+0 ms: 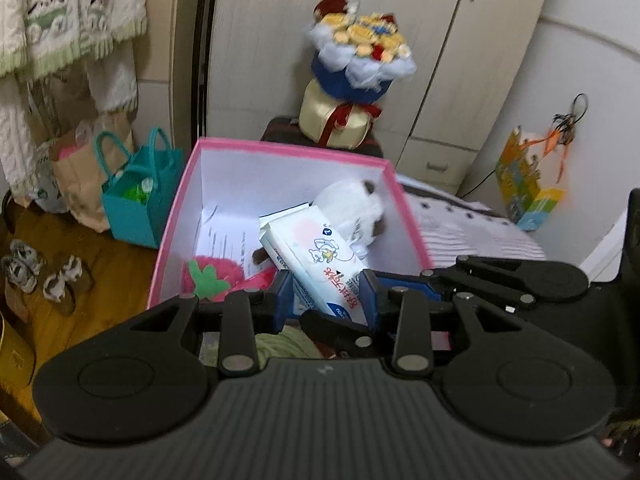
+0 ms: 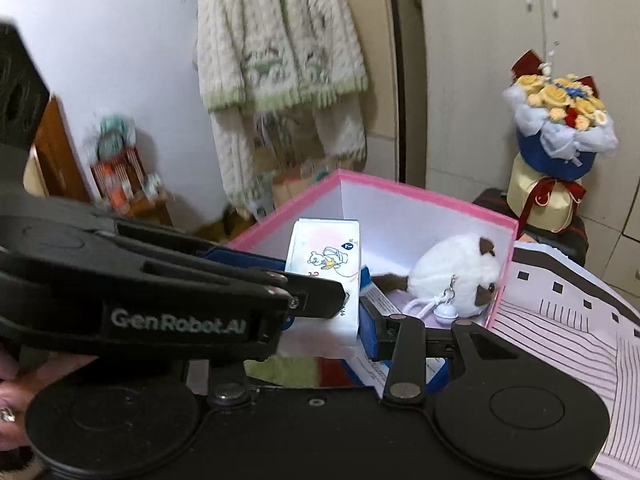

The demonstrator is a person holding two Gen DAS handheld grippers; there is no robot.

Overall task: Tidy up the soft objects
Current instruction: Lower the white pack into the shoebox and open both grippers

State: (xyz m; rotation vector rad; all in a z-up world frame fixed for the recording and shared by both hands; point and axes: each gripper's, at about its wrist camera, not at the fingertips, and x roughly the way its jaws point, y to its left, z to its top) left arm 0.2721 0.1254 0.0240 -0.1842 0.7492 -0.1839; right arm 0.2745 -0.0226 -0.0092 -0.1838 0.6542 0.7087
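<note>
Holding the soft white tissue pack (image 1: pixel 320 256) in both claws (image 1: pixel 329 294) (image 2: pixel 320 312) over the pink cardboard box (image 1: pixel 280 148), we risk tearing it if they pull apart.

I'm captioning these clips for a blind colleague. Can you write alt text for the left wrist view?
The left gripper has its jaws closed on a white tissue pack, holding it over an open pink box. Inside the box lie a white and brown plush toy, a red strawberry plush and some papers. Beside it on the wooden floor stands a teal bag.
</note>
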